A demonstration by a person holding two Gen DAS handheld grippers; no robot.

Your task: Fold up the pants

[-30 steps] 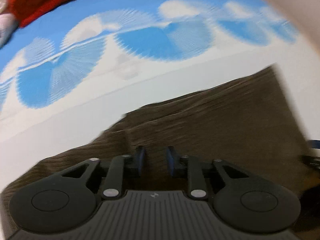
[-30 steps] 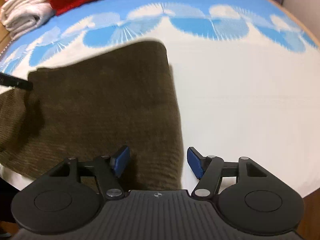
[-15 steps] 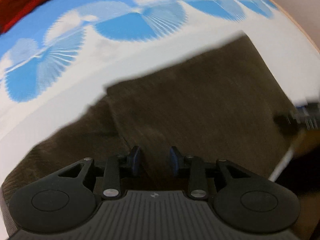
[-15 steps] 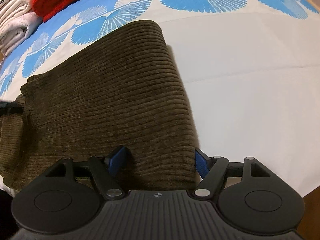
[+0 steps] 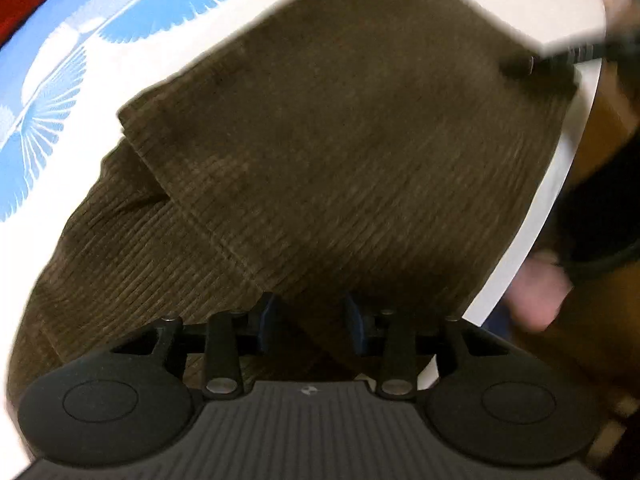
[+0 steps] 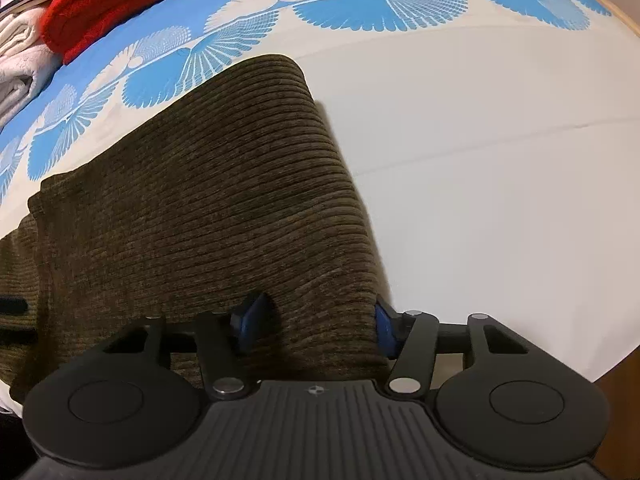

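Pants: brown corduroy pants (image 6: 208,216) lie folded on the white surface (image 6: 500,184) with its blue fan print, near edge hidden behind both tools.
Left gripper (image 5: 312,318): fingers have just been opening, parted over a folded corner; contact blurred.
Right gripper (image 6: 316,322): fingers have just been closing, clenched on the fold's right near edge.
Far left: red knit (image 6: 120,4), towels (image 6: 20,60) cut off.

You are looking at brown corduroy pants (image 6: 224,216) lying folded in layers on the blue-and-white patterned cloth (image 6: 500,184). An upper layer with a stitched hem is lying askew over a lower one (image 5: 132,264), and their rounded fold is sitting on the cloth's plain white part.
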